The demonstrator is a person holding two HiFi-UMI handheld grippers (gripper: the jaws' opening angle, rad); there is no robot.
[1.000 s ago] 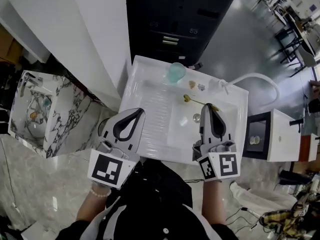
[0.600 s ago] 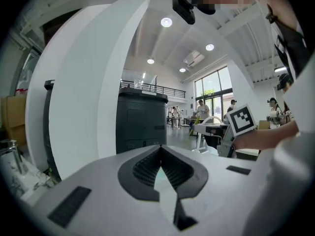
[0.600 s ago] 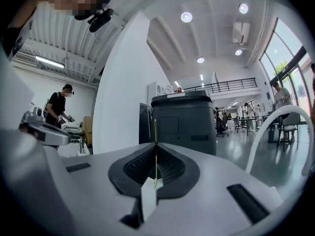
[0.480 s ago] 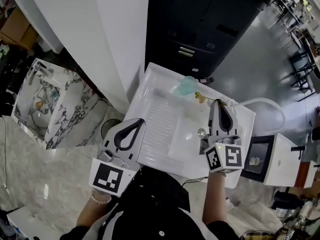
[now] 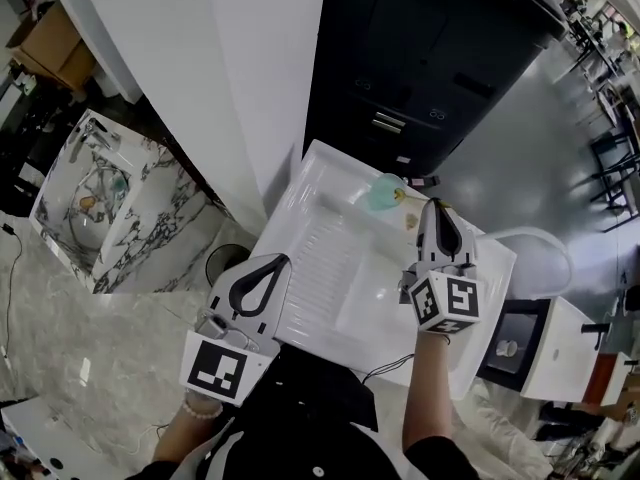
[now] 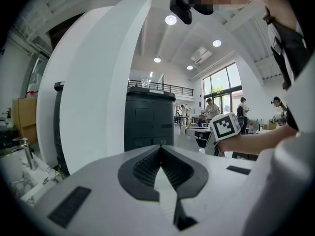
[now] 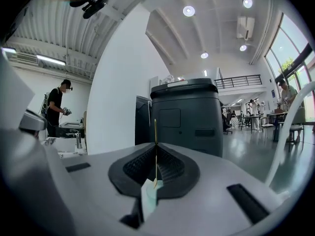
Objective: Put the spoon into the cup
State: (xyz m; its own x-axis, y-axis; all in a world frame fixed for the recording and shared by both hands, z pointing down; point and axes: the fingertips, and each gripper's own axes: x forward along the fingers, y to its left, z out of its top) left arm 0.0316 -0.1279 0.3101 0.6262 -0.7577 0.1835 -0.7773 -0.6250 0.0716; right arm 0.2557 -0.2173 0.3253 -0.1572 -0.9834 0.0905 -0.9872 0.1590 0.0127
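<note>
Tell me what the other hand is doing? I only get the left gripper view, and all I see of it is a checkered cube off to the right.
Observer: The right gripper is shut on a thin gold spoon, which sticks out past the jaw tips.
Operator: Is there a cup anywhere?
Observer: Yes, a pale teal cup stands at the far edge of a white sink, just ahead of that gripper.
Operator: Is the spoon in it?
Observer: The head view shows its gold end at the cup's rim; I can't tell whether it is inside.

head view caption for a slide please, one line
Right gripper, shut on a thin gold spoon, close to the translucent teal cup on the white sink unit; left gripper shut, empty.
</note>
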